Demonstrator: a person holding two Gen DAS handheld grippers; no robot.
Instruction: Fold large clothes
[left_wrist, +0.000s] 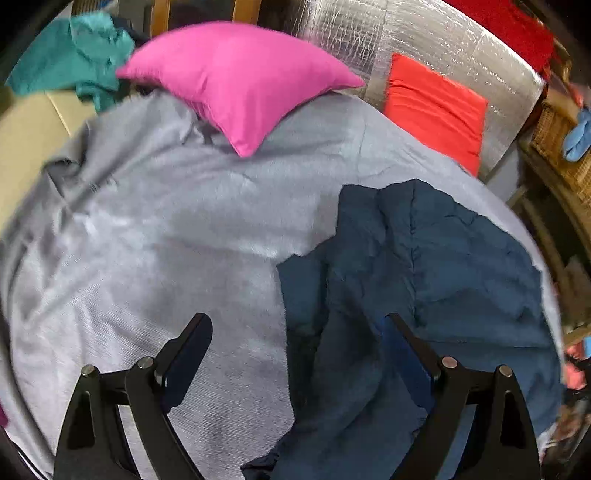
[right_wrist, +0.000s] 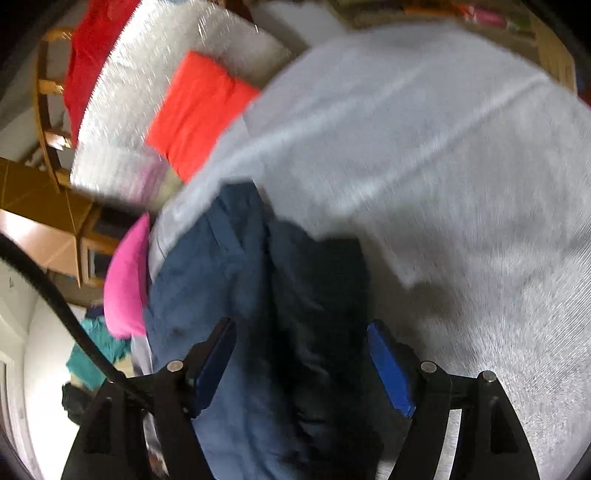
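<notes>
Right wrist view motion-blurred; navy garment (right_wrist: 258, 295) cut off at bottom edge; grey blanket (right_wrist: 443, 166) smeared.

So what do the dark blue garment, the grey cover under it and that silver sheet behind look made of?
Dark blue garment: looks like a matte, padded woven fabric, with soft puffy creases and seam lines; possibly a quilted jacket. Grey cover: soft knit or fleece-like cloth, with fine ribbed lines and a dull finish. Silver sheet: shiny foil-like material, with a gridded surface and bright glints.

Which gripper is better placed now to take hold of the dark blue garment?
Probably right. The right gripper is open with the dark blue garment between its fingers. The left gripper is open half over the grey cover.
</notes>
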